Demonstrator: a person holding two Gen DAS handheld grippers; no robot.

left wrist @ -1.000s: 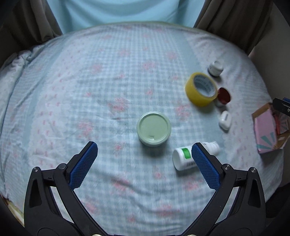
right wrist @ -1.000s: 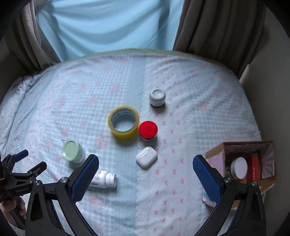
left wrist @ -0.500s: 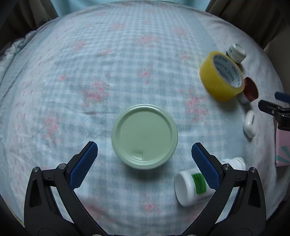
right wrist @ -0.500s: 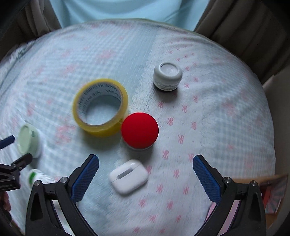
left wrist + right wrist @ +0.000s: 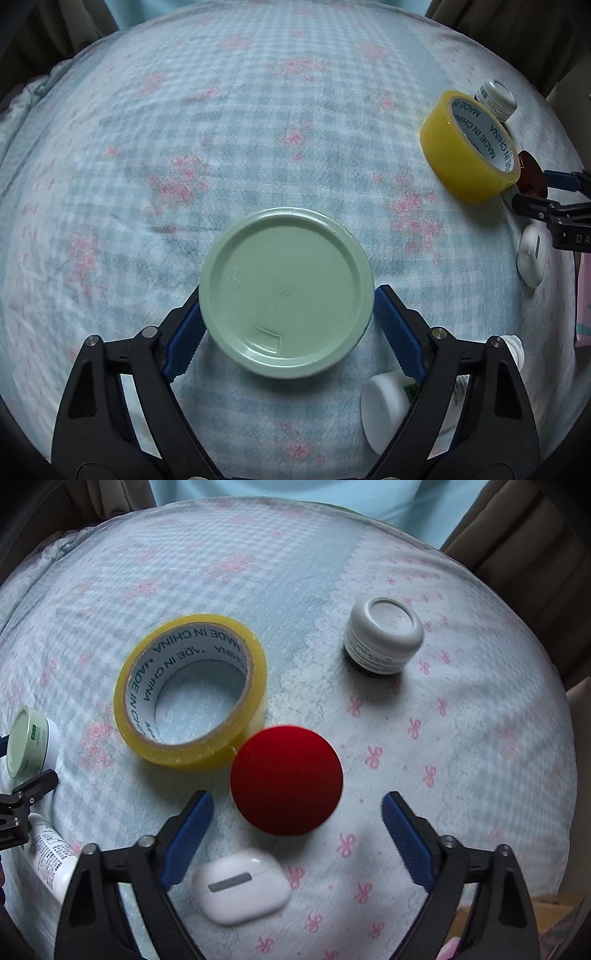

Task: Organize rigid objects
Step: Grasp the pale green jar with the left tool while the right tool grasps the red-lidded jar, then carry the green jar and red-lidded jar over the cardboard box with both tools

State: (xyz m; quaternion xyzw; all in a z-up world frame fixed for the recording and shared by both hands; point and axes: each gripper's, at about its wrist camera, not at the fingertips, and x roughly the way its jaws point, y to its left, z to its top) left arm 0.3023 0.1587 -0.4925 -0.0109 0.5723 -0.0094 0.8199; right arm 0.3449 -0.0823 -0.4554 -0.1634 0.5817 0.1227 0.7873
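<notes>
We are closing the left gripper [image 5: 286,319] around the green-lidded jar [image 5: 286,291]: its blue pads are sitting against the jar's two sides just under the lid, though we cannot tell how firmly they are biting. The jar is standing upright on the bedspread [image 5: 221,129]. We are keeping the right gripper [image 5: 297,825] wide open and empty, hovering over the red-topped jar [image 5: 286,781], with the white earbud case [image 5: 240,886] lying just beneath its fingers.

We are judging that the left grip may slip, since the pads are meeting a smooth round wall and the soft bedding is giving no firm base. The white bottle [image 5: 384,406] is lying just beside the right pad and may get nudged. The right fingers may catch the tape roll [image 5: 192,690], which is touching the red-topped jar.

Compared with half a second ago, we are seeing the left fingers drawn in from wide apart to the jar, and both cameras are sitting closer to their targets.
</notes>
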